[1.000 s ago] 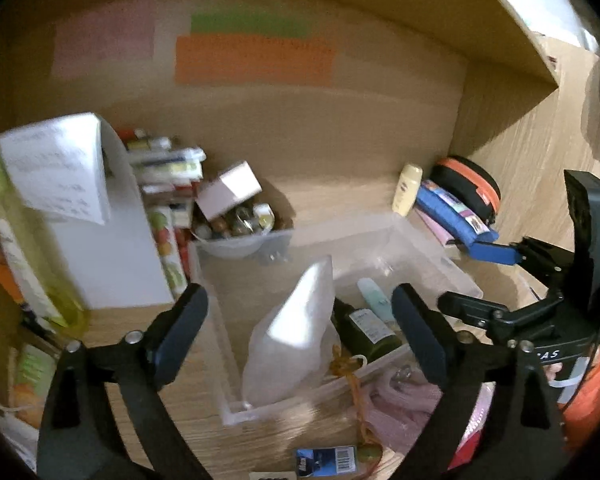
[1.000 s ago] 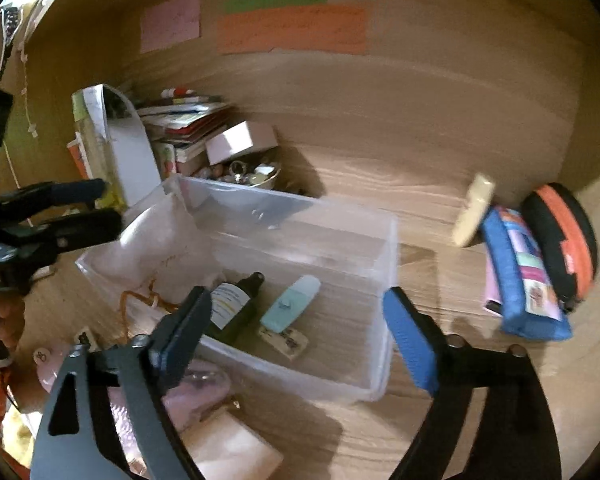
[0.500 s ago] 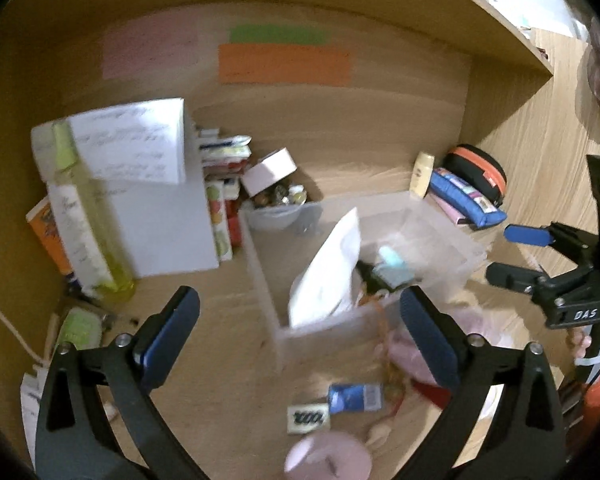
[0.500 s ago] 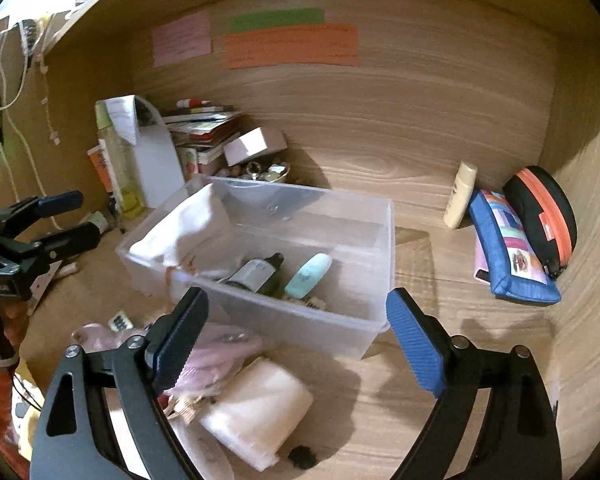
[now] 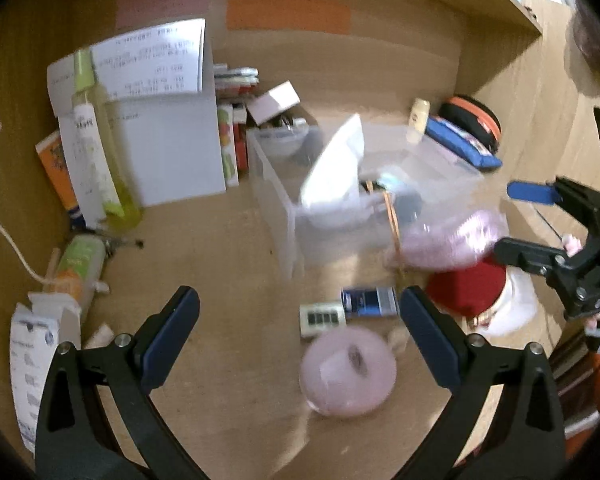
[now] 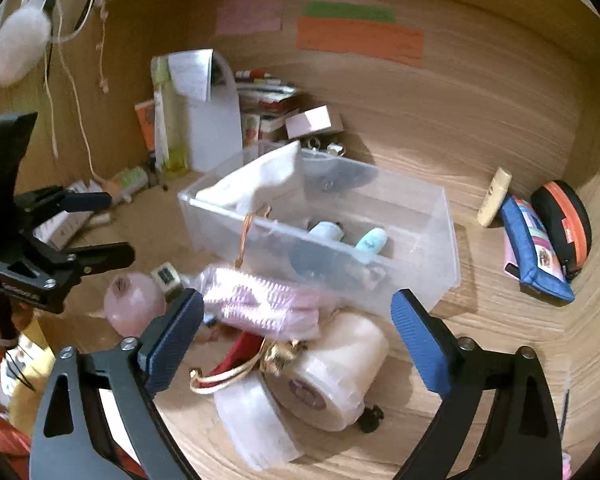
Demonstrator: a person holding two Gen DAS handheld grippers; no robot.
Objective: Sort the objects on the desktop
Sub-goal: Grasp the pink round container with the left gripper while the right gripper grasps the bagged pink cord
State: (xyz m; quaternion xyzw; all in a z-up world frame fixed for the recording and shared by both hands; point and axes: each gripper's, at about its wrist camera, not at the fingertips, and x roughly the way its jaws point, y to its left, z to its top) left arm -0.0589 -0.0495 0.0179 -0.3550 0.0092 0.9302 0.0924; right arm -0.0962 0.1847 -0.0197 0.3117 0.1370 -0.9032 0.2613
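A clear plastic bin (image 6: 416, 236) stands mid-desk and holds a white pouch (image 6: 260, 180), a dark bottle and a pale blue tube (image 6: 370, 242); the bin also shows in the left wrist view (image 5: 284, 204). In front of it lie a pink striped bag (image 6: 260, 308), a red pouch (image 5: 466, 288), a cream roll (image 6: 336, 372), a pink round case (image 5: 348, 372), a blue card (image 5: 368, 300) and a small white tag (image 5: 322, 318). My left gripper (image 5: 298, 336) is open and empty above the desk. My right gripper (image 6: 296, 340) is open and empty over the pile.
A white folder (image 5: 168, 148), a yellow-green bottle (image 5: 100, 148) and stacked books (image 5: 232, 136) stand at the back left. A cream tube (image 6: 494, 196), a blue pencil case (image 6: 536, 256) and a black-orange case (image 6: 564, 224) lie at the right wall. Papers (image 5: 32, 356) lie at the left.
Both grippers have pulled back from the bin and stayed open. The front pile of pouches, roll and pink case has come into view.
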